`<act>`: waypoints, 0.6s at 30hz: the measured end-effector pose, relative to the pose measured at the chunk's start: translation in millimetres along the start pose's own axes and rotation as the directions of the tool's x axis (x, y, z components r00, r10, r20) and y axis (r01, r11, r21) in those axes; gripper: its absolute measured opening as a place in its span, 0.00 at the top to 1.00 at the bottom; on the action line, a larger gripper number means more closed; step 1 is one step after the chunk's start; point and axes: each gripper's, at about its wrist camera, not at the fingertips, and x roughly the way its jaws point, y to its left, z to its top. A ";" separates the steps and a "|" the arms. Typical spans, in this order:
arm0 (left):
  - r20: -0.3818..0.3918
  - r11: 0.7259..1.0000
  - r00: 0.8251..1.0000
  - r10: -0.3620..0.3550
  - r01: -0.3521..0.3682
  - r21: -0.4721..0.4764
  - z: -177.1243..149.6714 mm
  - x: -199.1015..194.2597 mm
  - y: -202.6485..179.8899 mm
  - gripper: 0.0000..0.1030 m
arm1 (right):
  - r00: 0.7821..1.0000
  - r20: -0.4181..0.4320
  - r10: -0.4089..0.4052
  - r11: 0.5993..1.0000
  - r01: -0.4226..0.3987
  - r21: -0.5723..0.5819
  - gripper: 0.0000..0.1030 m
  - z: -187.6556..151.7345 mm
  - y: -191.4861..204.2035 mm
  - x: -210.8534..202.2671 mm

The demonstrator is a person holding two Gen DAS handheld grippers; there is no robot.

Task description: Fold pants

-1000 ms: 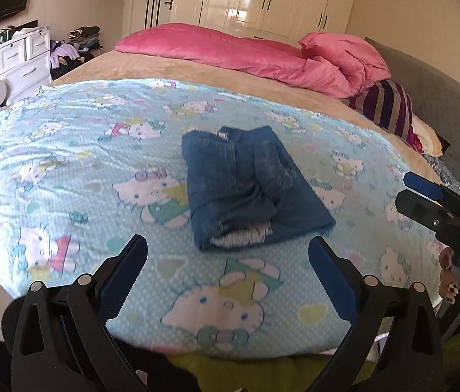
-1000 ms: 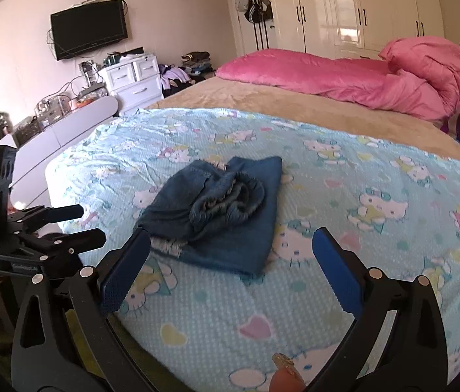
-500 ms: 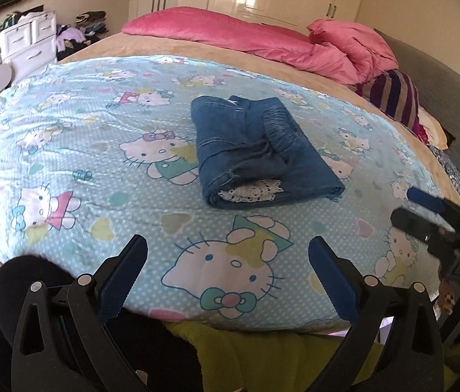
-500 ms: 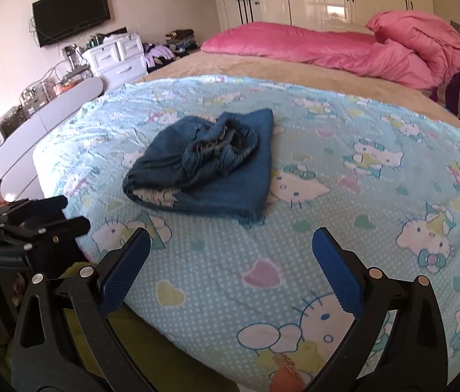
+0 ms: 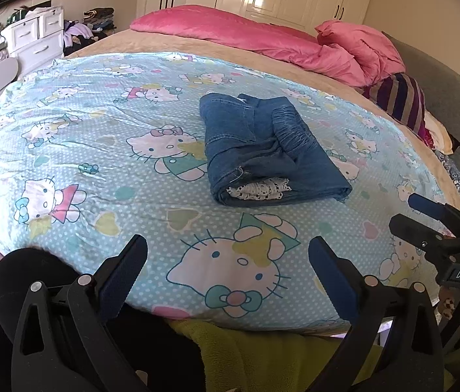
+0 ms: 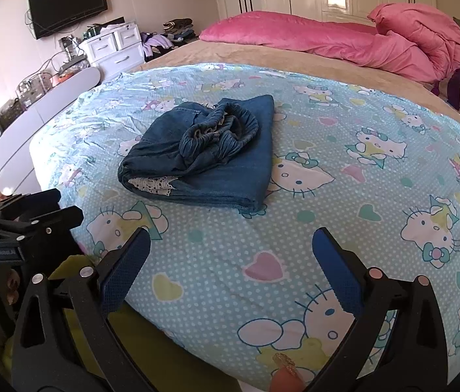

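The only clear writing is "DAS", on the body of the right hand-held gripper (image 5: 432,225) where it shows at the right edge of the left wrist view; a small label on the left hand-held gripper (image 6: 43,215), seen at the left edge of the right wrist view, is too blurred to read.

The pants (image 5: 265,150), blue denim folded into a compact bundle with a strip of white lace showing at the end facing the foot, lie on the cartoon-cat sheet (image 5: 105,170) of the bed (image 5: 197,55), toward the middle and somewhat back from the foot edge. Both hand-held grippers hang at the foot edge, well apart from the pants and touching nothing. The left one (image 5: 228,268) has its blue pads (image 5: 122,271) spread wide and empty; the right one (image 6: 231,261) is likewise spread and empty.

Compared with half a second ago, the folded bundle lies in the same place and shape, and both cameras sit a little farther back and higher.
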 end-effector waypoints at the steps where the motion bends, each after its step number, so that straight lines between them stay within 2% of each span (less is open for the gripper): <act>1: 0.000 1.000 1.000 0.001 -0.001 0.000 0.0 -0.1 0.1 0.04 | 1.000 0.003 0.000 1.000 0.000 0.000 0.09 0.6 -0.7 -0.3; 18: 0.017 1.000 1.000 -0.005 0.005 -0.001 1.0 -6.6 -0.2 0.04 | 1.000 0.008 -0.015 1.000 0.015 -0.005 0.09 8.2 -4.3 -2.7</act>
